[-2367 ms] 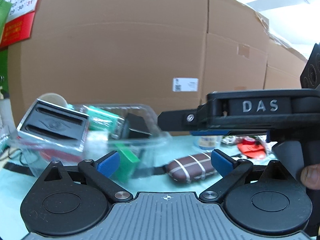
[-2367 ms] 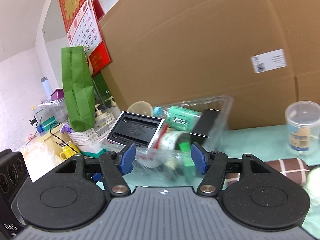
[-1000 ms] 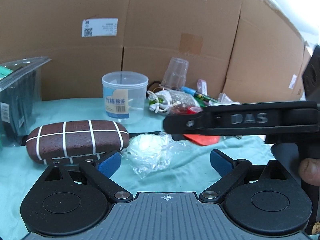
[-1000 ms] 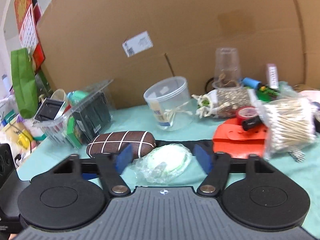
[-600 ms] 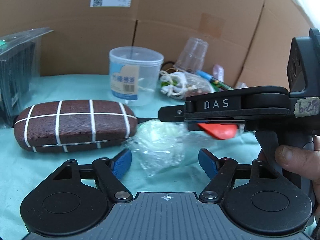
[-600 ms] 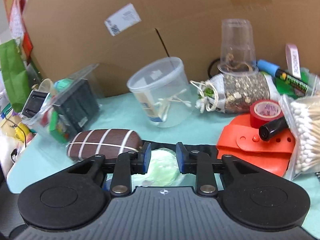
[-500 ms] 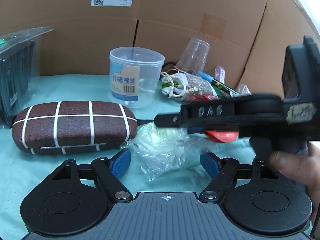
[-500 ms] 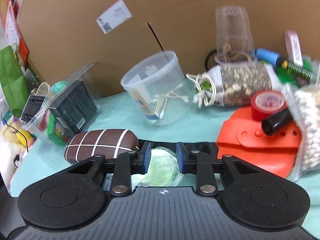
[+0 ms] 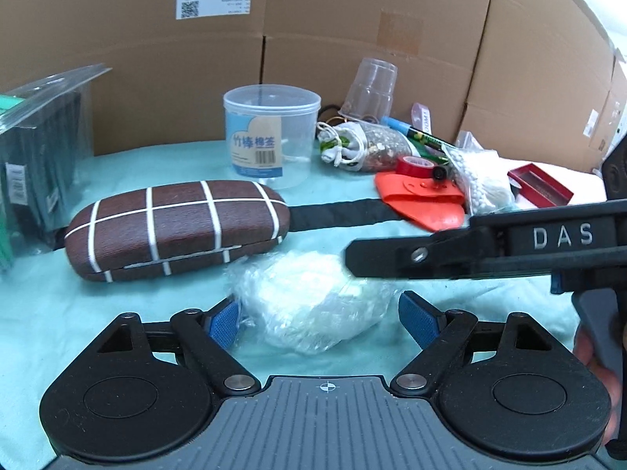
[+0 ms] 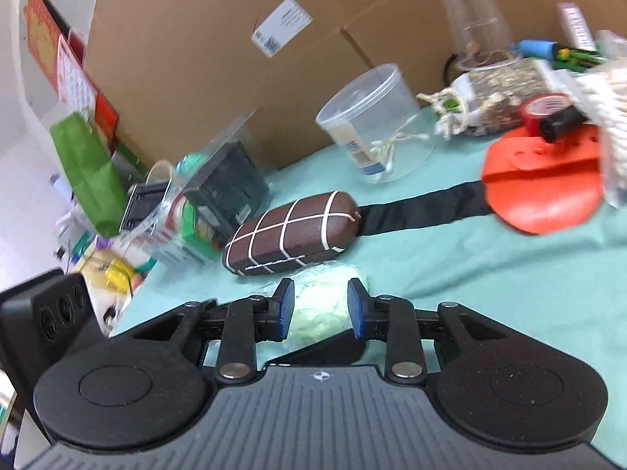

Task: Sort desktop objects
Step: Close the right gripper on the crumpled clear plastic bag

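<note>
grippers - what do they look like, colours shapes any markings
Both match: black linkage arms with silver pivot screws, two round black discs, a ribbed grey base with a small crosshair mark, and blue textured pads. From the left view, the right gripper's side reads DAS in raised grey letters.

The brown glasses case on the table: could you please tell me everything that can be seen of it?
The glasses case is a rounded oblong shell, brown with a woven-looking texture and a grid of thin white lines. It is closed, its seam running along the front edge. It lies flat on the teal cloth, lengthwise across the left wrist view, in front of the clear plastic tub. A black strap runs out from behind its right end. The plastic-wrapped bundle lies just in front, apparently touching. No gripper touches it.
</note>
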The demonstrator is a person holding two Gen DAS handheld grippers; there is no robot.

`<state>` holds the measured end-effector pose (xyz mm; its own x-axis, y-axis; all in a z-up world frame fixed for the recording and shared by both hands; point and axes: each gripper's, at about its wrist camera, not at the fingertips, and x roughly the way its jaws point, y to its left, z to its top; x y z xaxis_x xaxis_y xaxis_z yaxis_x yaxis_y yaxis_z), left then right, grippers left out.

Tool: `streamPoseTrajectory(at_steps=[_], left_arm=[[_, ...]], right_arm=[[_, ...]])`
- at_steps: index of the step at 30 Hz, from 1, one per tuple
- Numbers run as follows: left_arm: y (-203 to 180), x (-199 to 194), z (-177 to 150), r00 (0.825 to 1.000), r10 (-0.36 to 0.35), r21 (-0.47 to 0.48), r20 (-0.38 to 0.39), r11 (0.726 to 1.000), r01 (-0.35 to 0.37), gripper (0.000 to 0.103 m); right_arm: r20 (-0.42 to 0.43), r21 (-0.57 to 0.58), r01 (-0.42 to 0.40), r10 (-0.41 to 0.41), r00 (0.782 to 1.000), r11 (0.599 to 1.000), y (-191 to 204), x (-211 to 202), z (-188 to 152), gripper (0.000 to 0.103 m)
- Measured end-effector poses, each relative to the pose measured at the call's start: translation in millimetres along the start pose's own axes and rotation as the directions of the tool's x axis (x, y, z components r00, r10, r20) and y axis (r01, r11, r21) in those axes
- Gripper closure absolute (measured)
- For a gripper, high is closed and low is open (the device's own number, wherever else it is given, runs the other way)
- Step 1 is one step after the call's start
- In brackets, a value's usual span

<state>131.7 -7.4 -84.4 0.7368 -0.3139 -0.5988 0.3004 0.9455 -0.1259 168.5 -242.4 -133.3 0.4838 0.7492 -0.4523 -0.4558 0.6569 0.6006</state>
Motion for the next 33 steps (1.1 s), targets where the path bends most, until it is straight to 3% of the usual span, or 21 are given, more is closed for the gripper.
streamPoseTrajectory(at_steps=[5,15,26,33], left_arm=[[5,-2,1,1.0,0.008,-0.032,0.017,0.999,-0.007,0.012],[7,-4,1,1.0,-0.026,-0.015,0.012,1.0,0.026,0.012],[-3,3,1,1.0,-0.013,0.04,-0.013,0.999,0.013,0.01],[-4,4,0,1.0,-0.011,0.058,-0.021,0.998,0.012,0.008]], right_arm=[[0.021,-0.011,0.1,-0.1,0.995,0.995,-6,-1,3,0.068],[-0.014,-0.017,0.072,-0.072,0.997,0.997,0,14,0,0.068],[-0.03,-0.104,0.1,-0.103,0.994,0.99,22,28,-7,0.053],[-0.032,-0.148,0.091,-0.097,0.995,0.985,27,31,-10,0.063]])
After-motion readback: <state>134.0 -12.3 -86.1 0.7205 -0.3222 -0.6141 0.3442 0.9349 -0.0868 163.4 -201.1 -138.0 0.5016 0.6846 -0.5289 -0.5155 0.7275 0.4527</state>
